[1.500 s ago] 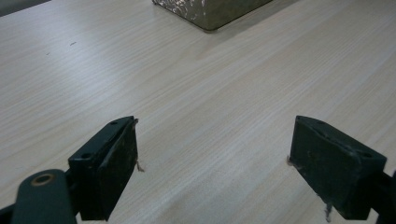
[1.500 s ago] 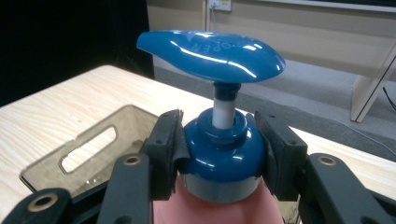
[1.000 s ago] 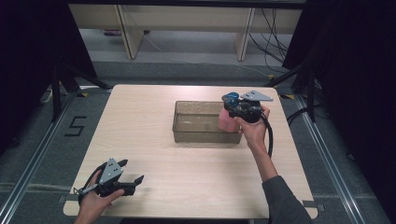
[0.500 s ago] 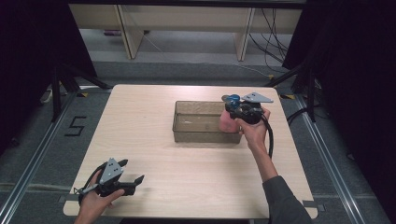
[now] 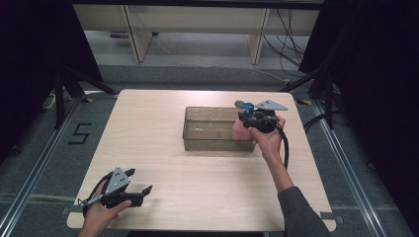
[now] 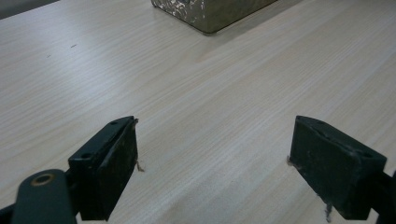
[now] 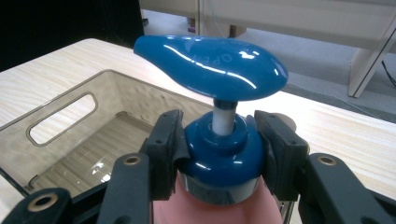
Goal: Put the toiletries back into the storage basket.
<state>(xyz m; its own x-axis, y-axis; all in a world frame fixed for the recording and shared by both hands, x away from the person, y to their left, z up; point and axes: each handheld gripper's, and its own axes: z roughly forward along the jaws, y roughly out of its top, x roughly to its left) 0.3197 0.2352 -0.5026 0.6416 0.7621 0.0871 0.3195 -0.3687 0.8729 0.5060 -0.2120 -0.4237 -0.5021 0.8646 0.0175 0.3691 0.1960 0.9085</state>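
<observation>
The right gripper (image 7: 219,154) has its fingers clamped on the blue collar of a pink pump bottle (image 5: 241,130), keeping it upright inside the translucent brown plastic bin (image 5: 210,129). The left gripper (image 5: 136,193), fingers apart, rests idle on the pale wooden bench (image 5: 158,123).

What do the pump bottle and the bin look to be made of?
Pump bottle: glossy blue plastic head and collar, going by the sharp highlights, over a pink body that is probably plastic too. Bin: clear, smoke-tinted plastic; the table shows through its walls.
</observation>
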